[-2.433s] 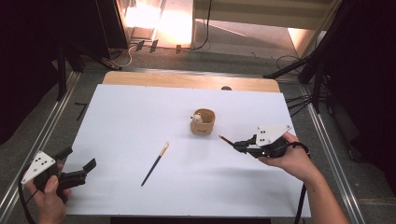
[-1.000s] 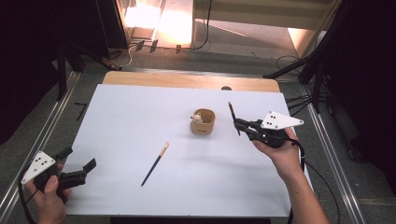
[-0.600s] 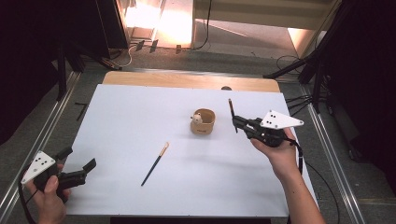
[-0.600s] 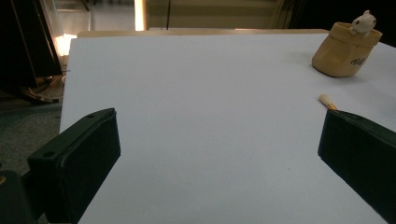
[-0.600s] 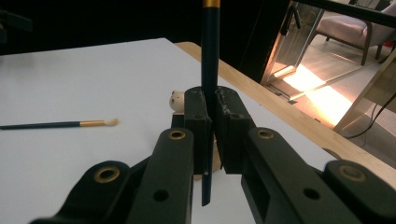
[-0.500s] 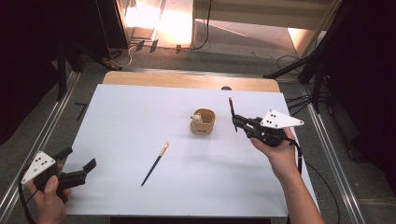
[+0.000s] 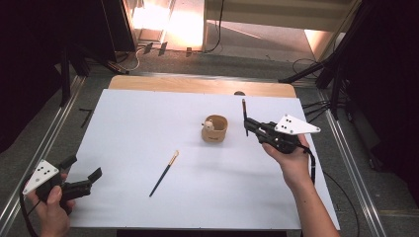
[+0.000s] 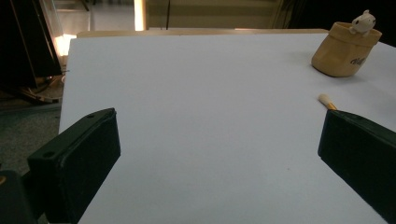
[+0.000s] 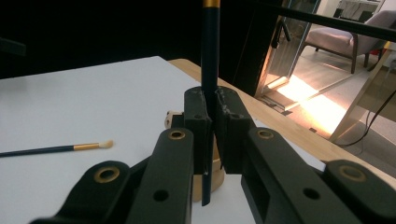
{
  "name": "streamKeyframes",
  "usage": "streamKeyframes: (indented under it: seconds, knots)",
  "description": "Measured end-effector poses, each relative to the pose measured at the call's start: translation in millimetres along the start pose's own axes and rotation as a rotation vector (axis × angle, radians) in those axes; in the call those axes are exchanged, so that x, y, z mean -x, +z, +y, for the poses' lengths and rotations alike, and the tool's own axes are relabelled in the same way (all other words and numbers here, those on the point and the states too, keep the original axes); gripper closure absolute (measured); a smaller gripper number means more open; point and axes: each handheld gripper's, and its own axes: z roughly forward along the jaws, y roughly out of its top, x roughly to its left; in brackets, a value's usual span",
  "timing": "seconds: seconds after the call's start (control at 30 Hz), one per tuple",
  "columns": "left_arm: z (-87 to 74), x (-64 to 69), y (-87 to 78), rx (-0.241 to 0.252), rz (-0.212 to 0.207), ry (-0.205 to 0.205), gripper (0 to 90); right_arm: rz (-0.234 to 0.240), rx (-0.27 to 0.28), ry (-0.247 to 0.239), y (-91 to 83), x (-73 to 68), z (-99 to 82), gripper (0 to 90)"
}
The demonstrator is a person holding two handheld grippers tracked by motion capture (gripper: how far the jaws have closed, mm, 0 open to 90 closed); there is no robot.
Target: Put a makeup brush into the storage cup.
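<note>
My right gripper (image 7: 248,123) is clamped on a thin dark brush (image 7: 244,114), held nearly upright just to the 3 o'clock side of the small tan pot (image 7: 215,129) near the middle of the surface (image 7: 128,128). In the right gripper view the handle (image 9: 209,56) runs straight up between my pads, with its gold ferrule at the top edge, so the bristle end points up and the tail end points down toward the pot.

I judge the brush light, stiff and slick with lacquer. It could pivot or slide in a pinch this narrow, so a hold near the middle of the handle, as now, seems right; the bristles should be left alone. The pot looks light and could tip if the handle knocks its rim; a little white figure (image 8: 364,21) perches on that rim.

My left gripper (image 7: 79,182) rests open and empty at about 8 o'clock. A second brush (image 7: 164,173) lies flat at about 7 o'clock from the pot, well apart from it.

The surface is a smooth white sheet over a wooden top, probably slippery. The room around it is dark, with bright light on the floor at 12 o'clock, and cables and stand legs at 2 o'clock.
</note>
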Motion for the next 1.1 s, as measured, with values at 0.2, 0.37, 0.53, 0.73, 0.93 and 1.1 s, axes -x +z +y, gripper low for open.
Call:
streamKeyframes:
  seconds: [0.2, 0.37, 0.53, 0.73, 0.93, 1.1]
  knots:
    - [-0.1, 0.4, 0.5, 0.005, 0.0, 0.001, 0.0, -0.012, 0.018, 0.01, 4.6, -1.0, 1.3, 85.1]
    - [0.0, -0.1, 0.2, 0.0, -0.002, 0.002, 0.0, -0.02, 0.032, 0.042, 9.5, -1.0, 1.3, 85.0]
    - [-0.1, -0.1, 0.5, 0.002, -0.003, 0.003, 0.0, -0.027, 0.043, 0.054, 13.5, 0.0, 2.0, 85.0]
    - [-0.1, -0.2, 0.3, 0.001, -0.003, 0.001, 0.0, -0.033, 0.059, 0.074, 19.1, 0.5, 3.4, 85.0]
    - [-0.2, -0.3, 0.3, 0.001, -0.004, 0.001, 0.0, -0.042, 0.075, 0.088, 25.4, 2.3, 4.2, 85.0]
    - [-0.5, -0.8, 0.4, 0.005, -0.005, -0.002, 0.0, -0.052, 0.084, 0.093, 31.0, 3.2, 5.8, 85.0]
